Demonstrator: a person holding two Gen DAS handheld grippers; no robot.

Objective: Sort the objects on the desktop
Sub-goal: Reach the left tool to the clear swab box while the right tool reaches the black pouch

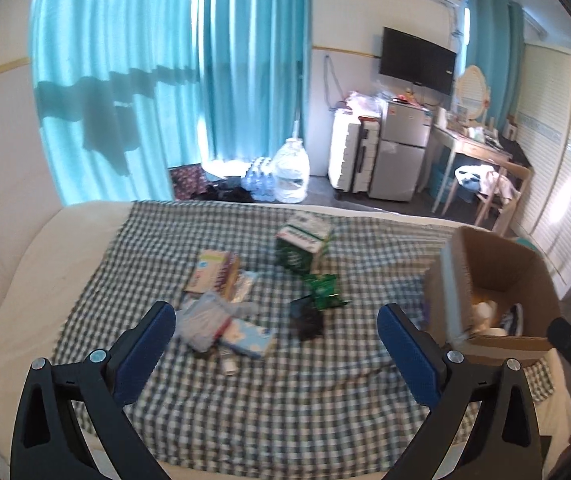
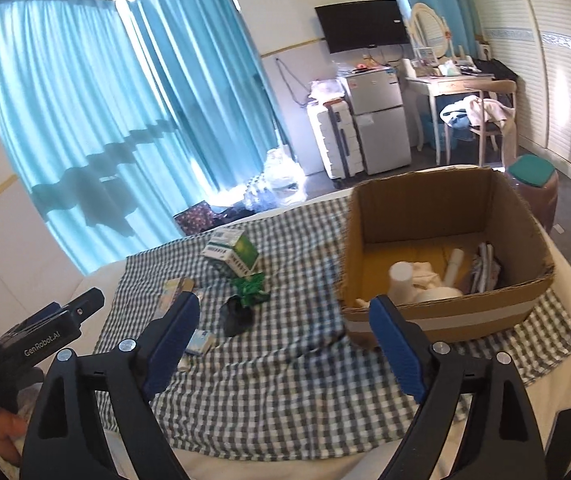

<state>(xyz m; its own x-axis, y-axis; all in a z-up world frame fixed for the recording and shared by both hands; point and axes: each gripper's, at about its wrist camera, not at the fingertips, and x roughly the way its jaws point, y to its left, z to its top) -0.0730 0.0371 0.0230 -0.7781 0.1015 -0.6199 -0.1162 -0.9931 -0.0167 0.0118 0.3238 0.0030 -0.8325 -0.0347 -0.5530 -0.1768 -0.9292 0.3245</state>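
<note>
Both claws, the left gripper (image 1: 276, 320) and right gripper (image 2: 284, 316), hang spread wide and empty above the checked cloth (image 1: 285, 392). Nearest the left one lies a pale blue tissue pack (image 1: 247, 339), probably light and squashy, best pinched across its short sides. Its long axis slants toward the cardboard box (image 2: 445, 240) at right.

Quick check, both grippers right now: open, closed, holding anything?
Left gripper: open, fingers wide apart, holding nothing, above the checkered cloth.
Right gripper: open, fingers wide apart, holding nothing, near the cardboard box.
</note>
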